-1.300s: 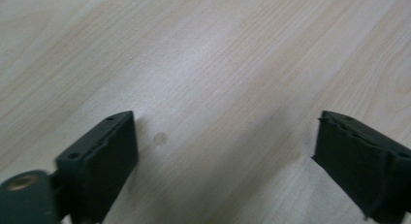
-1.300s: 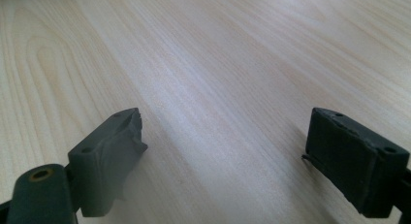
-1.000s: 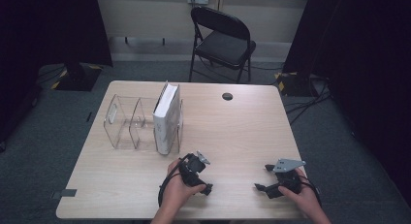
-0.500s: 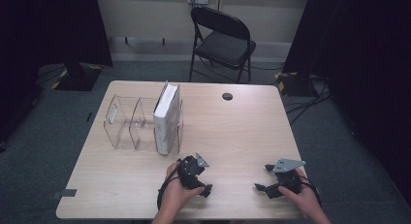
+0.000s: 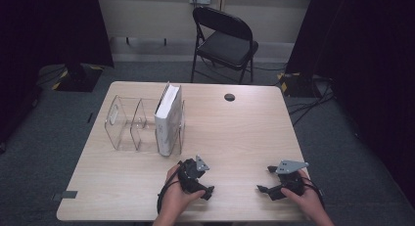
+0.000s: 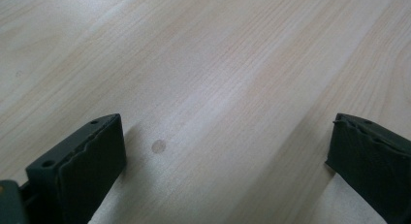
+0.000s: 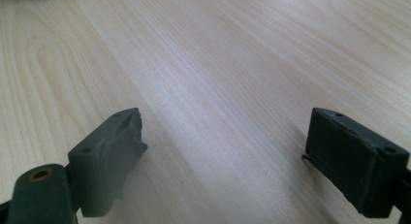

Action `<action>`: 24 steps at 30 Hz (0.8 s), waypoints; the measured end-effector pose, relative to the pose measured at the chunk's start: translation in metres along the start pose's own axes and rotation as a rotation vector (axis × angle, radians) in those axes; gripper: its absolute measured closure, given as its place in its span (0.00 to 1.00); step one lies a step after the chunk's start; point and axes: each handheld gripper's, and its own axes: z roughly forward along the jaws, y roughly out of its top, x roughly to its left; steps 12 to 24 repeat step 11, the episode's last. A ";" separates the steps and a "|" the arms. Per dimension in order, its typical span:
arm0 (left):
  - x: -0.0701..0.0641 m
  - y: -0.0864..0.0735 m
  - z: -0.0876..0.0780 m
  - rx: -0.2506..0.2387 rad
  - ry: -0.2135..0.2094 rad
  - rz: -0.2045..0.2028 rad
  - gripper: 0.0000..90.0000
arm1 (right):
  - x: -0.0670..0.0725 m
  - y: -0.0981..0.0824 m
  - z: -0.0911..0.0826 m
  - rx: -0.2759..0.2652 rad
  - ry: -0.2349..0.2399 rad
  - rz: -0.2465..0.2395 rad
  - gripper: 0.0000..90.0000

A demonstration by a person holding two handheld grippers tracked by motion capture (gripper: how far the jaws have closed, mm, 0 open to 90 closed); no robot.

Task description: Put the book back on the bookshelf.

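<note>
My left gripper (image 5: 208, 191) rests on the wooden table (image 5: 235, 133) near its front edge, tipped on its side in the person's left hand. Its jaws stand wide open over bare wood (image 6: 228, 151) with nothing between them. My right gripper (image 5: 262, 190) lies at the front right, pointing left, grey plate on top. Its jaws are also wide apart over bare wood (image 7: 225, 151). A white book (image 5: 168, 119) stands upright in the rightmost slot of a clear plastic file rack (image 5: 125, 123) at the table's left.
A small black round cap (image 5: 229, 97) sits near the table's far edge. A black folding chair (image 5: 225, 40) stands behind the table. Cables lie on the grey carpet at the right (image 5: 313, 103). A small dark spot (image 6: 158, 146) marks the wood.
The left hand has turned the left gripper slightly. The right gripper has stayed put.
</note>
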 end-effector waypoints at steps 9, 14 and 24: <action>0.001 -0.006 0.000 -0.045 -0.004 0.013 0.00 | 0.000 0.000 0.000 0.000 0.000 0.000 0.14; 0.001 -0.007 0.000 -0.053 -0.006 0.014 0.00 | 0.000 0.000 0.000 0.000 0.000 -0.001 0.14; 0.001 -0.007 0.000 -0.053 -0.006 0.014 0.00 | 0.000 0.000 0.000 0.000 0.000 -0.001 0.14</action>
